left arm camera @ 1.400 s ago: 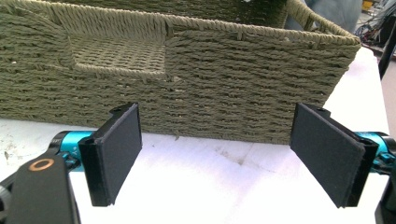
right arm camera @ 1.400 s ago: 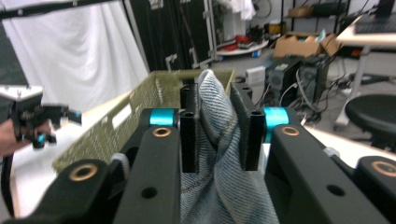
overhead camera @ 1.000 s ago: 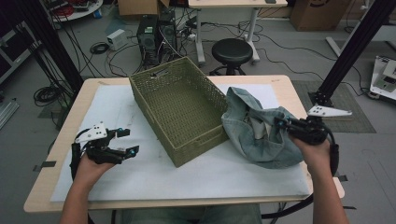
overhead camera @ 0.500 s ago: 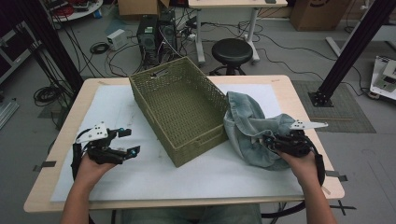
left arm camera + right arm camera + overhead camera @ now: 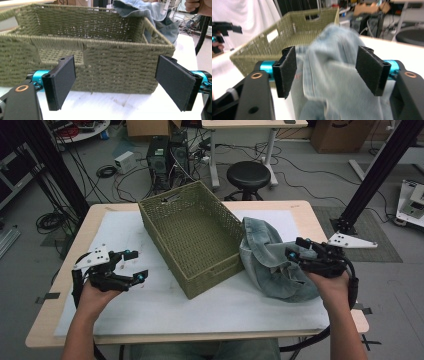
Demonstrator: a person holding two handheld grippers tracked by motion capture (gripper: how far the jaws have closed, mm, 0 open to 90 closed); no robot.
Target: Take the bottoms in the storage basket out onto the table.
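An olive woven basket [image 5: 215, 277] stands at an angle in the middle of the table, with nothing inside. A crumpled pair of light blue jeans [image 5: 267, 262] leans against its right wall. My right gripper [image 5: 295, 248] is open at the jeans' right side. In the right gripper view its jaws [image 5: 327, 72] stand wide apart with loose denim [image 5: 332, 82] between them, and the basket [image 5: 294, 35] lies beyond. My left gripper [image 5: 137, 265] hovers open, left of the basket. Its jaws [image 5: 116, 85] hold nothing and face the basket's side wall [image 5: 112, 62], with the jeans [image 5: 150, 12] behind.
A white sheet [image 5: 235, 312] covers most of the wooden table [image 5: 40, 340]. Behind the table stand a black stool [image 5: 249, 172] and a computer tower [image 5: 160, 155] among floor cables. Black frame posts [image 5: 380, 175] rise at both sides.
My right gripper has shifted left, dipped toward me and come back up over the jeans, which have bunched closer to the basket. The left gripper has barely moved.
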